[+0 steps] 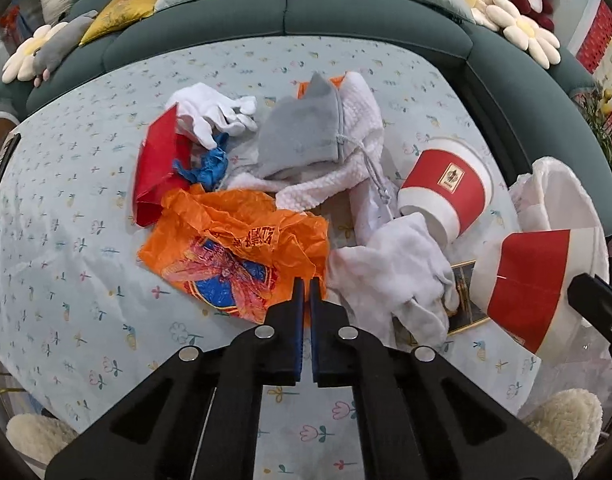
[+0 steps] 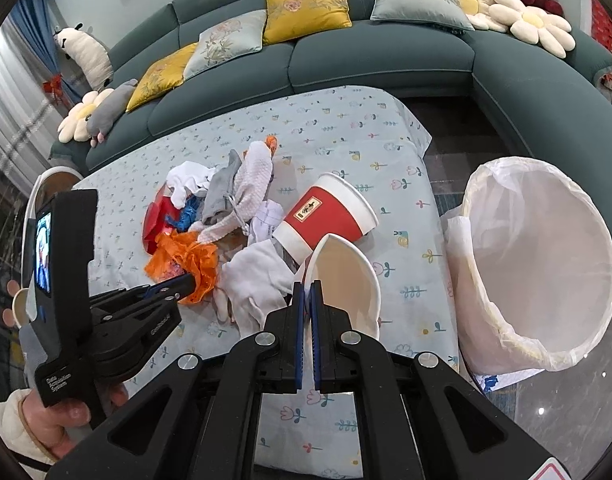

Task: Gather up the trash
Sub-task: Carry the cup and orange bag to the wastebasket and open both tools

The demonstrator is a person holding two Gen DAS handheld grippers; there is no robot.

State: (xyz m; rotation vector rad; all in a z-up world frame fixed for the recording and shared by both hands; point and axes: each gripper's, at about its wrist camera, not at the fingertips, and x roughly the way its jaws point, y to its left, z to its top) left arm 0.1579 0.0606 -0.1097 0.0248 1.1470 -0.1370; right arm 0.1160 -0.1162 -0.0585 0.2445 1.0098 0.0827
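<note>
A desk (image 2: 346,128) with a light blue flowery cloth stands in front of a big green sofa (image 2: 378,60) with yellow and grey pillows. A bin (image 2: 546,264) with a white liner sits on the floor just beside the desk. Trash lies in a heap on the desk: white gloves, a grey pouch, a red bag and a red paper cup (image 2: 326,216) tipped on its side. The left tool (image 1: 306,284) is pinched tight on the near edge of a crinkly orange plastic bag (image 1: 234,240). The right tool (image 2: 306,286) is clamped on the rim of another red and white paper cup (image 2: 346,280), held up near the bin.
</note>
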